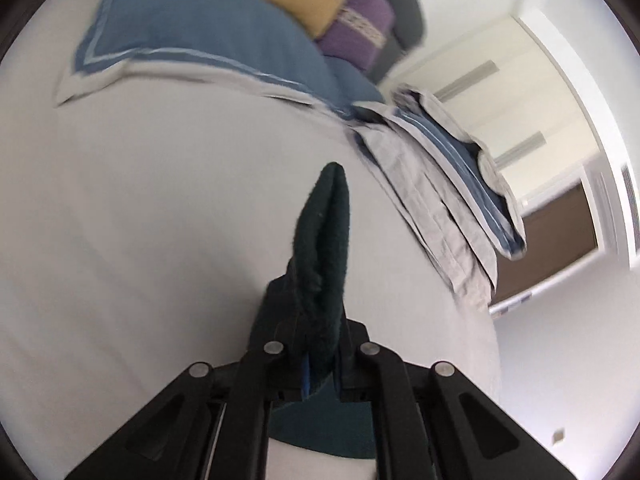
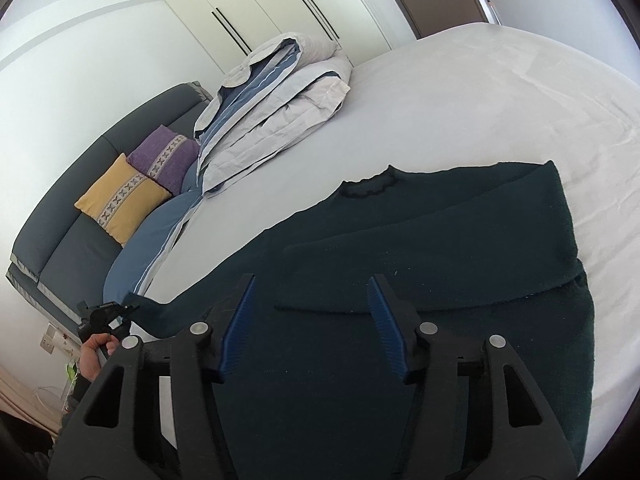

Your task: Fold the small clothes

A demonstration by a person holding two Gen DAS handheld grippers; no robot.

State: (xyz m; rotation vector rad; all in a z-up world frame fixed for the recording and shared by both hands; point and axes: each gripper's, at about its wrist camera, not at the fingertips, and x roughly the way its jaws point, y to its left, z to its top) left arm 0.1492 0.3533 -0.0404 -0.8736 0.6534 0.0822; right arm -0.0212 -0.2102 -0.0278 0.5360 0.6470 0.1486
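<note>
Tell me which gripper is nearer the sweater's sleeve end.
Left. The left gripper is shut on the sleeve end. The right gripper hovers open over the sweater body, apart from that sleeve.

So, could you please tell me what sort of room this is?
Most likely a bedroom: a wide bed bearing a folded duvet, cushions against a padded headboard, and tall wardrobe doors behind.

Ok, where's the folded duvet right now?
The folded duvet lies on the bed, upper left in the right wrist view, beyond the dark sweater, beside the purple cushion.
</note>
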